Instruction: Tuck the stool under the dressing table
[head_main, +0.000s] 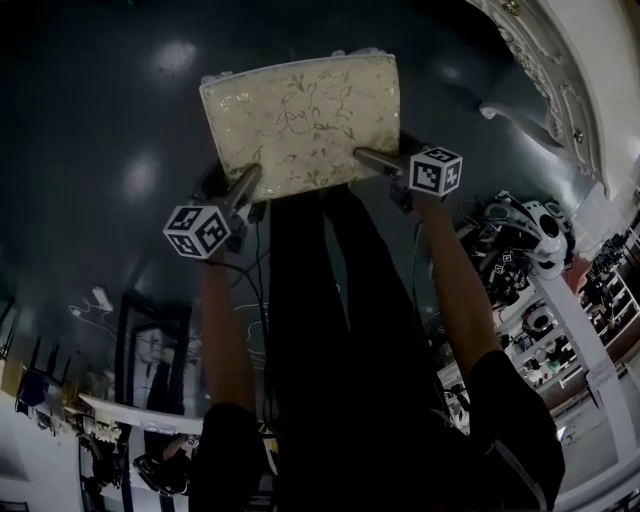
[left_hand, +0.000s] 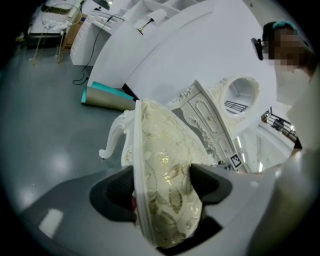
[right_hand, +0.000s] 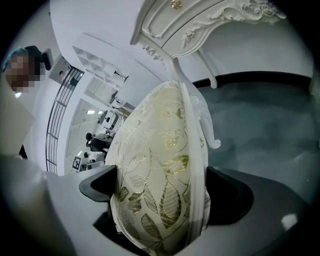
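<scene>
The stool (head_main: 300, 120) has a cream cushion with a gold leaf pattern and white curled legs. It hangs off the dark floor between my two grippers. My left gripper (head_main: 248, 182) is shut on the cushion's near left edge, and my right gripper (head_main: 365, 157) is shut on its near right edge. The left gripper view has the cushion (left_hand: 165, 170) wedged between both pads of my left gripper (left_hand: 162, 187), with a stool leg (left_hand: 112, 137) beyond. My right gripper (right_hand: 162, 192) clamps the cushion (right_hand: 160, 170) the same way. The white carved dressing table (head_main: 560, 80) stands at the upper right, apart from the stool.
The dressing table's curved leg (right_hand: 192, 75) and drawer front rise just beyond the stool. A rolled teal mat (left_hand: 107, 98) lies on the grey floor by a white curved wall. Cluttered racks (head_main: 520, 240) stand at the right. A person (left_hand: 295, 75) stands at the far right.
</scene>
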